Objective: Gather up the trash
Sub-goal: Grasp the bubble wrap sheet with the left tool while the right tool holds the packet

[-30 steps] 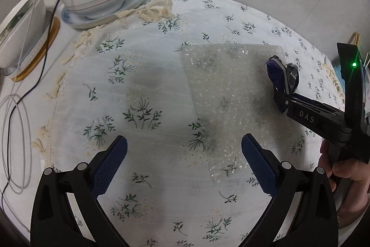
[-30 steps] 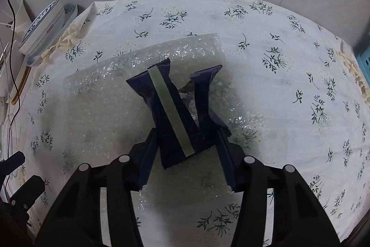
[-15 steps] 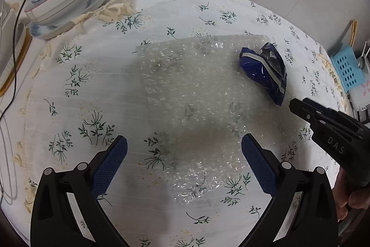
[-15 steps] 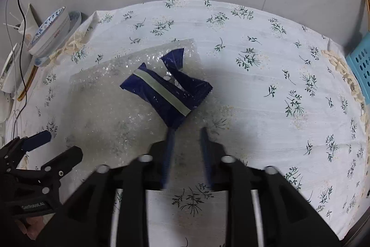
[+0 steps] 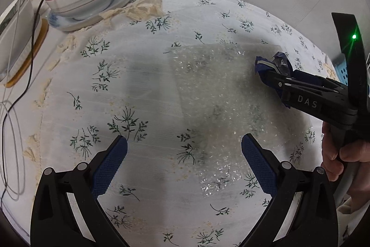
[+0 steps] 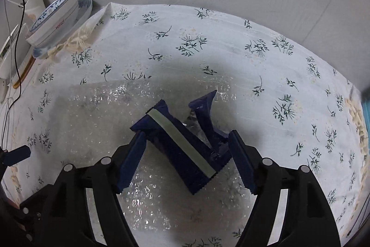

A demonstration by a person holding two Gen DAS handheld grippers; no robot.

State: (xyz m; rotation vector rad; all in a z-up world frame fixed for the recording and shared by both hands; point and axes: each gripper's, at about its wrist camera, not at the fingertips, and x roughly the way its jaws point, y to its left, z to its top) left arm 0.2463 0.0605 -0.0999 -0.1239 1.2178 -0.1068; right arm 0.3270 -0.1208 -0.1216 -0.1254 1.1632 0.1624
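We see the right gripper (image 6: 185, 152) straddling the blue wrapper (image 6: 182, 142) on the bubble wrap (image 6: 92, 112), apparently not yet clamped | left gripper (image 5: 183, 160) spread wide, empty | risk: pads snag the sheet beneath, dragging both.

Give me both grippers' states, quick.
Left gripper: open, empty, above the bubble wrap.
Right gripper: fingers around the blue snack wrapper; whether clamped cannot be told.
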